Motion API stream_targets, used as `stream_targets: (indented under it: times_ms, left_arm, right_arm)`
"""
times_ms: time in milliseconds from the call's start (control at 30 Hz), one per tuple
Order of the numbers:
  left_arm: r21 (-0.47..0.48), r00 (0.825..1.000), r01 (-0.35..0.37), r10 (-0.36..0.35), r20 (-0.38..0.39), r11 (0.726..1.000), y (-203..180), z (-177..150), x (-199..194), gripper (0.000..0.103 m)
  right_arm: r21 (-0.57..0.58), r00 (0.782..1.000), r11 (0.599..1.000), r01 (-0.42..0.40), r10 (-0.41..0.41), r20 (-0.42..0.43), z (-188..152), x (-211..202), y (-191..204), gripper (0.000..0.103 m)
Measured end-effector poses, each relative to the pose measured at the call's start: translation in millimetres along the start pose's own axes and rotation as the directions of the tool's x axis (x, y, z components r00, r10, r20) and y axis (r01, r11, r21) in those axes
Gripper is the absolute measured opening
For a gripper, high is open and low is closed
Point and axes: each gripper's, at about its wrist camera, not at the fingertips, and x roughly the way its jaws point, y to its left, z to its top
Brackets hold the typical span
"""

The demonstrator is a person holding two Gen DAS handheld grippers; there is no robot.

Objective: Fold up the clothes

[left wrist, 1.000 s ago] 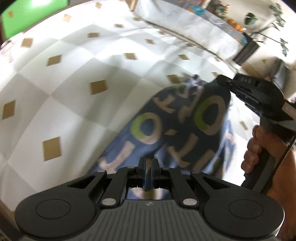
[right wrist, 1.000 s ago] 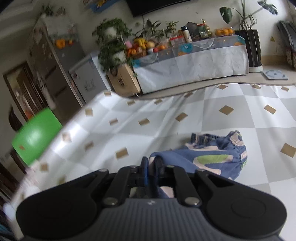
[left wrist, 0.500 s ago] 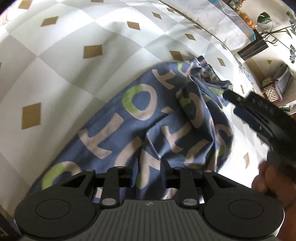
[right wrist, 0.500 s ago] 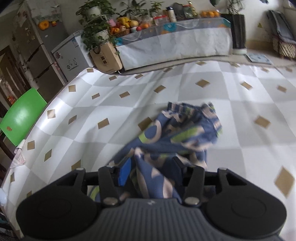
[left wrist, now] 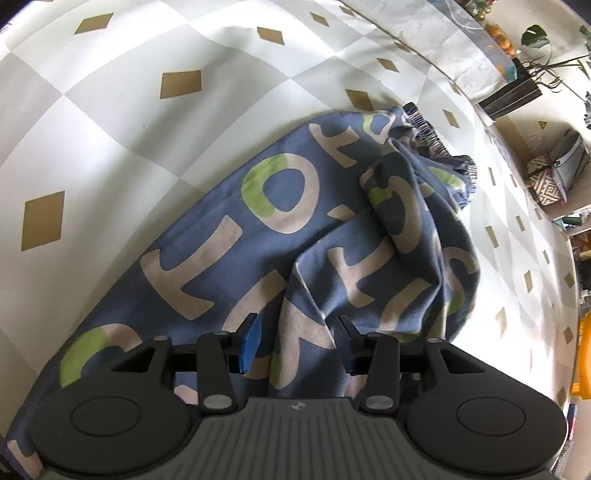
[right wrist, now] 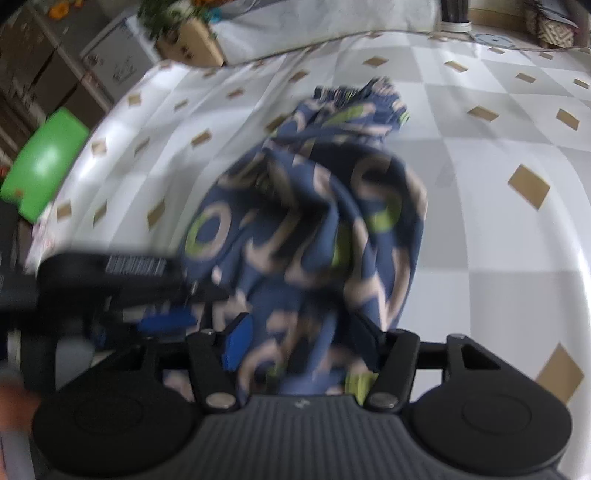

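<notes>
A blue garment (left wrist: 288,229) printed with cream and green letters lies crumpled on the white-and-grey checked tablecloth (left wrist: 122,99). Its gathered striped waistband (left wrist: 428,136) is at the far end. My left gripper (left wrist: 299,343) is open just above the near part of the cloth, with a raised fold running between its blue-padded fingers (left wrist: 249,341). In the blurred right wrist view the same garment (right wrist: 317,221) is heaped in front of my right gripper (right wrist: 301,343), which is open around its near end. The left gripper's black body (right wrist: 110,273) shows at the left there.
The tablecloth (right wrist: 498,155) drops off at a rounded edge on the right. A green chair (right wrist: 48,162) stands beyond the far left edge. A cardboard box (right wrist: 192,48) and a white-draped side table (right wrist: 332,18) are behind. A potted plant (left wrist: 524,85) stands at the far right.
Both grippers, shut on the garment a second ago, have opened and let it drop onto the table. The right gripper has left the left wrist view; the left gripper has entered the right's.
</notes>
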Motion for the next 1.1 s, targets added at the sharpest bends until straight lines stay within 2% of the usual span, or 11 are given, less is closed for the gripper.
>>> stream_targets:
  times_ms: [200, 367, 433, 500, 533, 633, 733, 1100]
  left_arm:
    - [-0.008, 1.000, 0.004, -0.004, -0.004, 1.000, -5.4, 1.2, 11.9, 0.042]
    - [0.012, 1.000, -0.012, 0.012, 0.015, 1.000, -12.9, -0.3, 15.3, 0.041]
    - [0.018, 1.000, -0.010, 0.009, 0.020, 1.000, -13.6, -1.3, 15.2, 0.039]
    - [0.032, 1.000, -0.013, 0.012, 0.018, 0.999, -14.5, -2.2, 15.2, 0.018]
    - [0.039, 1.000, -0.015, 0.015, 0.017, 0.999, -14.9, -2.6, 15.3, 0.017]
    - [0.034, 1.000, -0.006, 0.006, 0.019, 0.999, -13.9, -3.1, 12.4, 0.007]
    - [0.046, 0.999, 0.003, -0.005, 0.032, 0.999, -15.5, -3.0, 6.0, 0.007]
    - [0.064, 0.994, 0.014, -0.021, 0.110, 0.998, -19.1, 2.7, -27.0, 0.007]
  right_arm:
    - [-0.105, 0.997, 0.994, 0.003, -0.012, -0.082, -22.1, 10.2, 12.9, 0.061]
    - [-0.143, 0.996, 0.990, -0.002, -0.011, -0.087, -30.6, 18.0, 16.6, 0.060]
    - [-0.134, 0.997, 0.991, -0.016, 0.005, -0.082, -32.0, 20.3, 16.5, 0.046]
    - [-0.141, 0.997, 0.990, -0.009, -0.001, -0.073, -32.9, 21.9, 18.7, 0.037]
    - [-0.151, 0.998, 0.988, -0.003, -0.007, -0.065, -33.3, 21.9, 20.5, 0.029]
    - [-0.165, 0.999, 0.986, -0.005, -0.003, -0.054, -33.9, 19.0, 24.7, 0.016]
    - [-0.187, 0.999, 0.982, 0.004, -0.012, -0.039, -34.4, 13.9, 29.0, 0.011]
    - [-0.202, 0.999, 0.979, -0.031, 0.034, 0.014, -27.4, -17.5, 41.7, 0.010]
